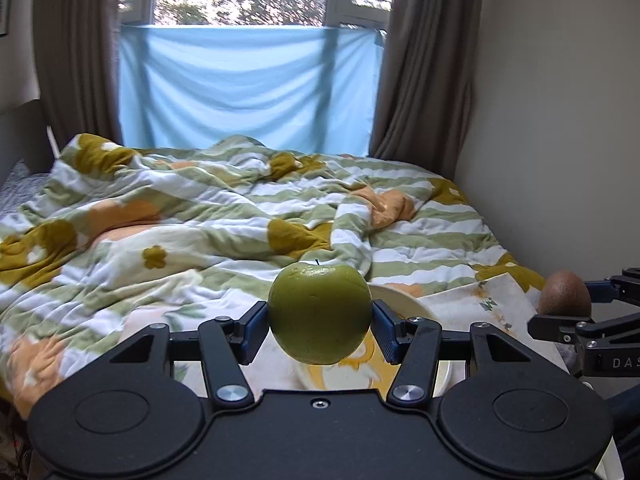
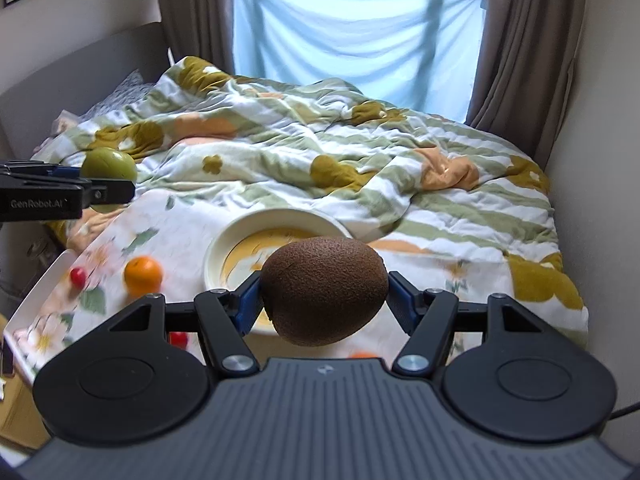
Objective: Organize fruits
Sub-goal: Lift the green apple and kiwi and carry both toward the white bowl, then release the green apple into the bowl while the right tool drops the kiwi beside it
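My left gripper (image 1: 320, 330) is shut on a green apple (image 1: 319, 314) and holds it in the air above a cream bowl (image 1: 404, 300). My right gripper (image 2: 324, 304) is shut on a brown kiwi (image 2: 325, 290) and holds it above the near rim of the same bowl (image 2: 224, 246), which has a yellow inside. In the left wrist view the kiwi (image 1: 565, 293) and right gripper (image 1: 560, 312) show at the far right. In the right wrist view the apple (image 2: 108, 170) and left gripper (image 2: 112, 184) show at the far left.
A floral-print table (image 2: 168, 236) holds an orange (image 2: 143, 276), a small red fruit (image 2: 78, 276) and another red fruit (image 2: 179, 338). An orange-coloured fruit (image 2: 362, 355) peeks below the kiwi. A rumpled striped quilt (image 2: 320, 152) covers the bed behind. A wall (image 2: 600, 200) stands on the right.
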Tool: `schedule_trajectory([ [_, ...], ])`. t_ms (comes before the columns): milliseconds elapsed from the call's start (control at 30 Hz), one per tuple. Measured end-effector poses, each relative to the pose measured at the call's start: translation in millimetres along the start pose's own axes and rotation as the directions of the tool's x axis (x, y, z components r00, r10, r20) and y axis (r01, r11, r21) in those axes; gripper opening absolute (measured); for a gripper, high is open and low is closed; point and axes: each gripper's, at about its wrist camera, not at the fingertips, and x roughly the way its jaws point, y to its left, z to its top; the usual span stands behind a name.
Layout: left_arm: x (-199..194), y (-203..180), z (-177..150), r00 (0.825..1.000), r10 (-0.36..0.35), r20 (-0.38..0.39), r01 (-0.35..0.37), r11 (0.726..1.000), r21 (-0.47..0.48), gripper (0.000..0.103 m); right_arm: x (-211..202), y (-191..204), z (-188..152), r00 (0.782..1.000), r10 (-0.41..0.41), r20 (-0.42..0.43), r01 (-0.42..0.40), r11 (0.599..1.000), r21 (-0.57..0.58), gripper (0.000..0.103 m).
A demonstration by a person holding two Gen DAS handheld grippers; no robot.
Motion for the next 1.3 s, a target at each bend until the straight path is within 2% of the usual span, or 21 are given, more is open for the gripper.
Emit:
schedule_trajectory([
  [267,85,-5,17,0.995,-0.057,-0.085,0.061,0.997,0.048,0.059,61,-19,22,1.000,-0.020,-0.020,0.021,0.998,0.058,0.080],
  [600,173,-16,12,0.973,-0.098,-0.207,0.120,0.988,0.097,0.059,125,-40,27,0.995,-0.043,-0.085,0.052,0.993,0.103,0.080],
  [867,207,-33,-1,0.960,-0.093,-0.263,0.141,0.976,0.169,0.059,150,-54,22,0.990,-0.056,-0.126,0.070,0.991,0.114,0.080],
  [1200,219,-37,-7,0.951,-0.095,-0.295,0.157,0.968,0.194,0.061,157,-58,20,0.988,-0.059,-0.145,0.077,0.989,0.125,0.080],
  [1267,214,-37,-5,0.956,-0.099,-0.277,0.158,0.967,0.198,0.082,157,-58,20,0.988,-0.061,-0.144,0.079,0.989,0.123,0.080],
  [1300,209,-37,-3,0.961,-0.097,-0.258,0.151,0.968,0.202,0.098,157,-58,20,0.988,-0.059,-0.144,0.077,0.989,0.124,0.080],
])
